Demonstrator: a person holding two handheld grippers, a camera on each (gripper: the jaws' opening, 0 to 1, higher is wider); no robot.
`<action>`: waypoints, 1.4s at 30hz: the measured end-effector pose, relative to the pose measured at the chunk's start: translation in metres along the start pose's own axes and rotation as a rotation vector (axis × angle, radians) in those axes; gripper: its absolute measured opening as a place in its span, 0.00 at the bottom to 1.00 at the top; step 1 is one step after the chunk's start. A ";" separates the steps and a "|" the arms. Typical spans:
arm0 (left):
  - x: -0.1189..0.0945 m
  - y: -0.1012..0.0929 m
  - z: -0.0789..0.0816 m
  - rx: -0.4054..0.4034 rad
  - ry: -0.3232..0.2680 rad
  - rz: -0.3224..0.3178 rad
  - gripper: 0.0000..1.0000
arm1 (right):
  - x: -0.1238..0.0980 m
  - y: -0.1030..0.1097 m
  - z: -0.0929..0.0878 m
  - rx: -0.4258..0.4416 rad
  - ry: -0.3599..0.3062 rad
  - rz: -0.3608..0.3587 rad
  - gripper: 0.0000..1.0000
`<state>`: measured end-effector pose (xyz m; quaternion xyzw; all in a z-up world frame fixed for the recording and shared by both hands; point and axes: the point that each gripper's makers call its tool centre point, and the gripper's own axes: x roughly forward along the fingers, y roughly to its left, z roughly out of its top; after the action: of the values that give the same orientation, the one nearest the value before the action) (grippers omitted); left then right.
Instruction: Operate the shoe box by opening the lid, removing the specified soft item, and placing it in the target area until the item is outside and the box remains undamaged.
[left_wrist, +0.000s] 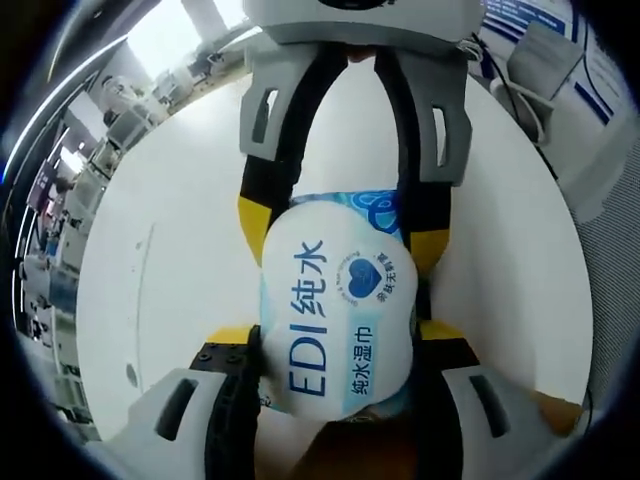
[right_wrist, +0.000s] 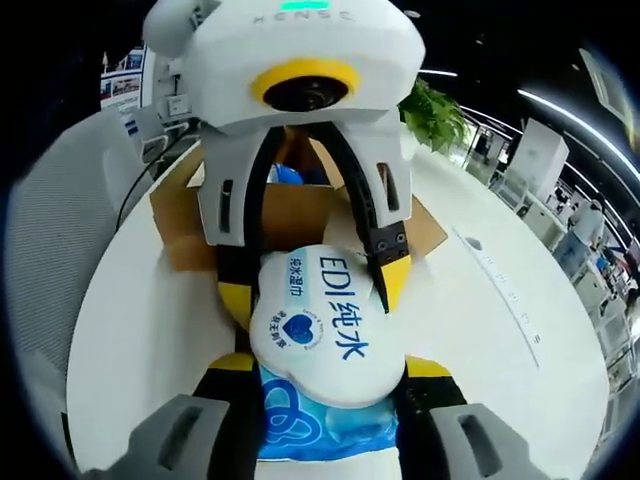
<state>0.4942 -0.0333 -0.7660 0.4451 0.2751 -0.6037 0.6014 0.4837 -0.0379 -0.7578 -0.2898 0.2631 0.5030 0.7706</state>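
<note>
1. Left gripper (left_wrist: 338, 350): its yellow-tipped fingers (left_wrist: 232, 340) press on either side of the wipes pack (left_wrist: 335, 320), holding its near end. The pack bulges between them.
2. Right gripper (right_wrist: 330, 375): its fingers (right_wrist: 428, 368) grip the opposite, blue-printed end of the pack (right_wrist: 320, 325). Each gripper faces the other head-on, so the pack spans the gap between the two pairs of fingers.
3. Pack position: just beyond the right fingers, on the far side of the left gripper (right_wrist: 310, 260), the open box (right_wrist: 290, 215) sits with its flaps spread. The pack is outside it, above the white table (right_wrist: 140, 340).
4. Step in hand, as judged: the lid is open and the soft item is out; placing remains. No marked target area can be made out.
5. Next move, as judged: lower the pack to the table beside the box, then ease both pairs of fingers apart, clear of the flaps.
6. Pose: both grippers are held roughly level, opposed, close together.
</note>
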 end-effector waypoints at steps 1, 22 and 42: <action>0.000 0.000 0.000 -0.002 0.001 -0.001 0.61 | 0.000 0.000 0.000 -0.003 -0.003 -0.002 0.50; -0.011 0.001 0.012 -0.029 -0.026 0.013 0.64 | -0.025 -0.005 -0.012 0.075 0.039 -0.098 0.49; -0.064 -0.002 0.045 -0.213 -0.210 0.064 0.70 | -0.072 0.006 0.014 0.288 -0.046 -0.211 0.56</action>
<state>0.4758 -0.0413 -0.6905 0.3218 0.2591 -0.5947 0.6897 0.4539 -0.0709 -0.6995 -0.1911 0.2829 0.3828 0.8584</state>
